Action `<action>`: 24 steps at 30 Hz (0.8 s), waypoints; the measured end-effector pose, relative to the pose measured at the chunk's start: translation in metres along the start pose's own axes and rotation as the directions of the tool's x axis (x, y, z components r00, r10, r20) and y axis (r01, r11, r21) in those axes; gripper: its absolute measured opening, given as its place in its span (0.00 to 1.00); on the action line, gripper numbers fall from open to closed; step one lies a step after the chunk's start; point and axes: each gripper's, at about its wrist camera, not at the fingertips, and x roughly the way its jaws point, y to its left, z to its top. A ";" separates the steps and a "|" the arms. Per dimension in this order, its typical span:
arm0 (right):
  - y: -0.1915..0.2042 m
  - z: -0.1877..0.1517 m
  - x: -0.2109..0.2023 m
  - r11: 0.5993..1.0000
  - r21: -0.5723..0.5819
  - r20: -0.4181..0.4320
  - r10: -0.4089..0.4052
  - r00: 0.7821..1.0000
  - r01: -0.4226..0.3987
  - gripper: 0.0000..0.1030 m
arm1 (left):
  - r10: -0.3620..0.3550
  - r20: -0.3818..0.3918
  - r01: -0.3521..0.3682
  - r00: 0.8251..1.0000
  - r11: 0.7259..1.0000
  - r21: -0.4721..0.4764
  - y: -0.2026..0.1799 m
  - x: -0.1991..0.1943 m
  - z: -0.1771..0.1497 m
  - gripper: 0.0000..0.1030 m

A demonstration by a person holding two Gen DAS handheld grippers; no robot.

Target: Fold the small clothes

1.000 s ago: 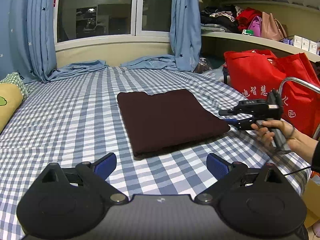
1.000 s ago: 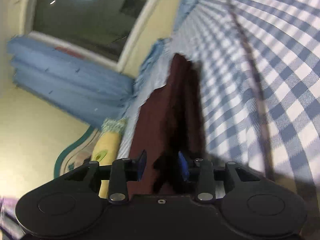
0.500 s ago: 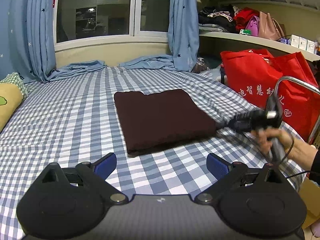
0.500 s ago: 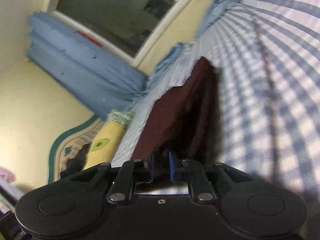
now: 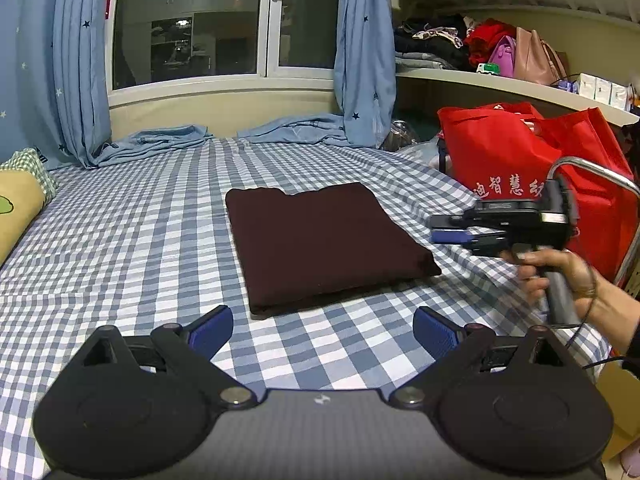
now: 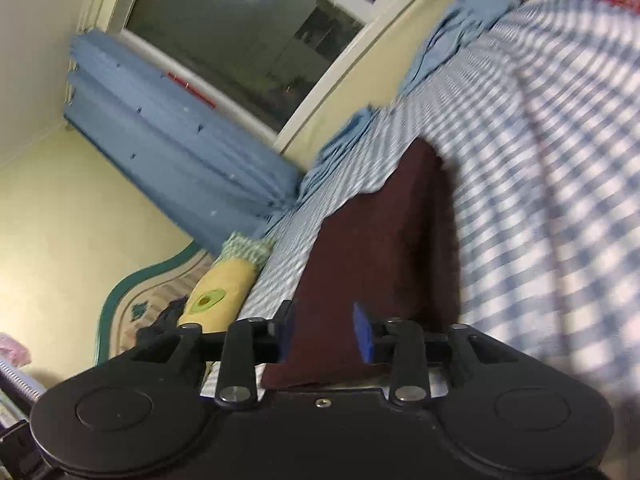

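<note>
A dark maroon garment [image 5: 320, 240] lies folded into a neat rectangle on the blue-and-white checked bed sheet [image 5: 140, 232]. My left gripper [image 5: 322, 330] is open and empty, held above the sheet just in front of the garment's near edge. My right gripper [image 5: 448, 230] shows in the left wrist view, held in a hand just off the garment's right corner and apart from it. In the right wrist view the right gripper [image 6: 326, 334] is open with nothing between its blue pads, and the garment [image 6: 380, 264] lies just ahead.
Two red shopping bags [image 5: 520, 160] and a metal rail [image 5: 592, 172] stand at the bed's right edge. A yellow pillow [image 5: 16, 208] lies at the left. Blue curtains [image 5: 360, 60] and a window are at the back, with cluttered shelves [image 5: 500, 76] at the right.
My right gripper was shut on the garment's right edge half a second ago; it has opened, let go and drawn back to the right. The left gripper has stayed put.
</note>
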 end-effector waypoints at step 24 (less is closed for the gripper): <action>-0.010 -0.016 -0.015 0.968 -0.080 -0.011 -0.239 0.971 0.237 0.48 | 0.002 0.010 -0.002 1.000 1.000 0.022 0.004 -0.021 -0.007 0.97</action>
